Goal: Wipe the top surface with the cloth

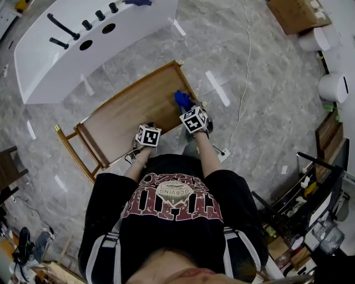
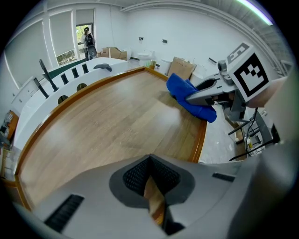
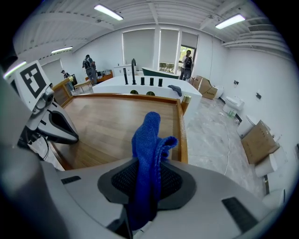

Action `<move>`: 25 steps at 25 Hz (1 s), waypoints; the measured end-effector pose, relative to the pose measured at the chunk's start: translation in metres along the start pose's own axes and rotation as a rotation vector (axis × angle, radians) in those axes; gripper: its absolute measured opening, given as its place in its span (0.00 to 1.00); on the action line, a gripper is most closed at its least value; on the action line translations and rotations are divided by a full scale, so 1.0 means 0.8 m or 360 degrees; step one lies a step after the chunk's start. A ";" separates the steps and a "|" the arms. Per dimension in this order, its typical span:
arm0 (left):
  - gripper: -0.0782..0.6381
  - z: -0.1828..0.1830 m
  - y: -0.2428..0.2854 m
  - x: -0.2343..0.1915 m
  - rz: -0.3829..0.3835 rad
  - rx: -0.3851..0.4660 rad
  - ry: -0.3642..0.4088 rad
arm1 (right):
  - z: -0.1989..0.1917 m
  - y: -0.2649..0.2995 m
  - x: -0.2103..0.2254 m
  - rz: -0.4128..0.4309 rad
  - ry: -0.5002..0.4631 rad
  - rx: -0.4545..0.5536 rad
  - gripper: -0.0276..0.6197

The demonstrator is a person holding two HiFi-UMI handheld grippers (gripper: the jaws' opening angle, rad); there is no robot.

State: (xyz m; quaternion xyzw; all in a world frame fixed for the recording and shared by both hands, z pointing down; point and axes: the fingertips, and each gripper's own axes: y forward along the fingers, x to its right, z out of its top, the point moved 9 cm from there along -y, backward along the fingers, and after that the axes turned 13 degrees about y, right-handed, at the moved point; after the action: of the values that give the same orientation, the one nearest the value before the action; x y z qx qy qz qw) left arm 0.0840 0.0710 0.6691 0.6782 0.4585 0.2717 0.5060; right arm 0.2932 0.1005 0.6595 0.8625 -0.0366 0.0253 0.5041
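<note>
Right gripper (image 3: 147,186): jaws clamped on the blue cloth (image 3: 148,140). The cloth is pinched in a folded bunch between the two dark pads. Its free end sticks out past the jaw tips.

Cloth position: in the head view the cloth (image 1: 182,99) is over the right-hand side of the wooden surface (image 1: 127,116), just inside the raised rim. In the left gripper view the cloth (image 2: 187,98) lies with its lower fold down on the wood by that rim.

Left gripper (image 2: 152,186): jaws drawn together with nothing in them. Only a thin sliver of wood shows between the pads. It sits at the near edge of the surface, to the left of the right gripper and apart from the cloth.

Surroundings:
- A white counter (image 1: 83,39) stands beyond the far edge of the surface. It has a black faucet (image 1: 62,26), black knobs and two round holes.
- The grey marbled floor (image 1: 266,111) has a white cable (image 1: 244,72) running across it.
- Cardboard boxes (image 1: 294,14) are at the upper right.
- Two people (image 3: 88,65) stand far off in the right gripper view, one at the left and one by a doorway.
</note>
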 end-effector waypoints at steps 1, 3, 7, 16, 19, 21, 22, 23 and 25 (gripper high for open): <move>0.18 0.000 0.000 -0.001 0.0000 0.0001 0.0000 | 0.000 0.000 0.001 -0.0017 -0.0011 -0.0003 0.19; 0.18 -0.001 0.001 -0.001 0.0004 0.0004 -0.0005 | -0.002 0.000 0.003 -0.0047 -0.0018 -0.0005 0.19; 0.18 -0.004 0.005 -0.001 0.0003 0.0005 -0.0011 | -0.003 0.000 0.005 -0.0101 -0.0013 -0.0010 0.19; 0.18 0.001 0.001 -0.001 -0.0002 0.0022 -0.0016 | -0.002 -0.004 0.011 -0.0348 0.0003 -0.0066 0.19; 0.18 0.001 0.002 -0.004 -0.0013 0.0014 -0.0017 | 0.000 -0.004 0.018 -0.0370 0.0030 -0.0081 0.19; 0.18 0.001 0.003 -0.004 -0.0017 0.0014 -0.0019 | -0.001 -0.003 0.018 -0.0356 0.0036 -0.0087 0.19; 0.18 0.001 0.003 -0.004 -0.0020 0.0018 -0.0020 | -0.001 -0.003 0.018 -0.0354 0.0038 -0.0086 0.19; 0.18 0.001 0.002 -0.004 -0.0024 0.0020 -0.0019 | -0.002 -0.004 0.018 -0.0356 0.0039 -0.0084 0.19; 0.18 0.001 0.000 -0.005 -0.0030 0.0022 -0.0015 | -0.001 -0.005 0.017 -0.0360 0.0033 -0.0078 0.19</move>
State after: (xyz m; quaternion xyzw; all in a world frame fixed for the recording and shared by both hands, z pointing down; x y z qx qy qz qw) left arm 0.0827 0.0671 0.6694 0.6786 0.4644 0.2603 0.5060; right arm 0.3071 0.1027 0.6577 0.8483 0.0656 -0.0237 0.5249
